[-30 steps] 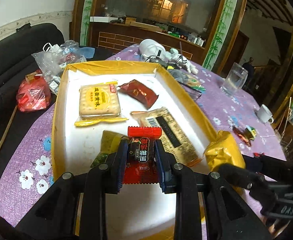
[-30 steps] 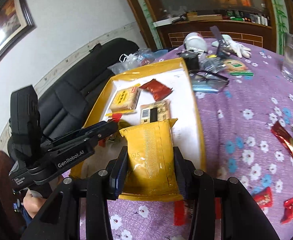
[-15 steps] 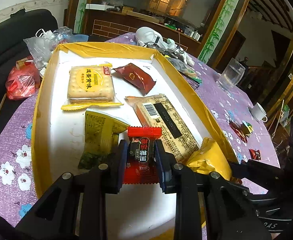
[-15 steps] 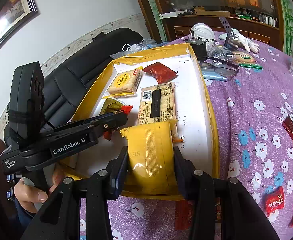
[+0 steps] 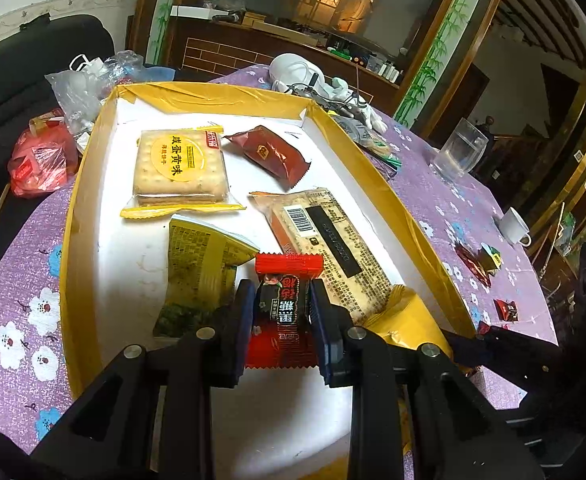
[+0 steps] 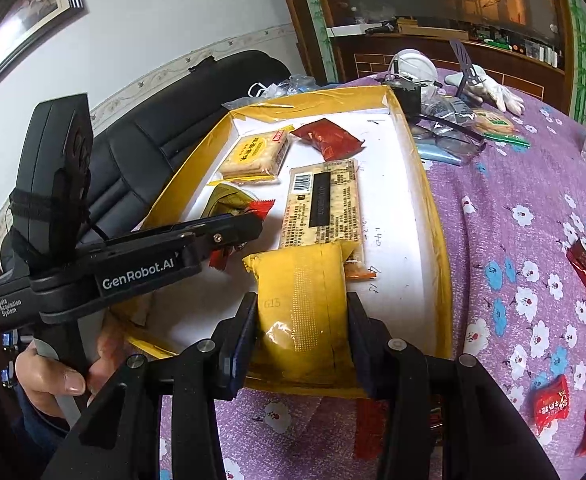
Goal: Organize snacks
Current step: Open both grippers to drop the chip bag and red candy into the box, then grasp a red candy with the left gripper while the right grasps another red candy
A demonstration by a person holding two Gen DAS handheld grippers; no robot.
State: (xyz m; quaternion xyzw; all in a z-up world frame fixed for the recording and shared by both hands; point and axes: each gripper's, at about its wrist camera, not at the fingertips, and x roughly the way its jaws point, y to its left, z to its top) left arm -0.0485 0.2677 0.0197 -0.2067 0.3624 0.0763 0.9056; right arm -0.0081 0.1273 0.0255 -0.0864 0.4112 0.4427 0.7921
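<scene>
Snacks are split between the yellow-walled tray (image 5: pixel 93 152) and the bench (image 6: pixel 533 208). The left gripper (image 5: pixel 281 312) clamps a small red candy packet (image 5: pixel 287 316) above the tray's near end, with a green-yellow sachet (image 5: pixel 201 268) just to its left and a long cracker pack (image 5: pixel 329 248) just to its right. If let go from this height, I judge the light packet could land on either neighbour rather than on bare tray floor. The right gripper (image 6: pixel 301 328) grasps a yellow pouch (image 6: pixel 301 304) over the tray's near wall; a slack wrapper might slip or catch on that wall. To its right, loose red candies (image 6: pixel 551 404) lie on the purple flowered cloth. Beyond are a dark sofa (image 6: pixel 141 132) and a wooden cabinet.
</scene>
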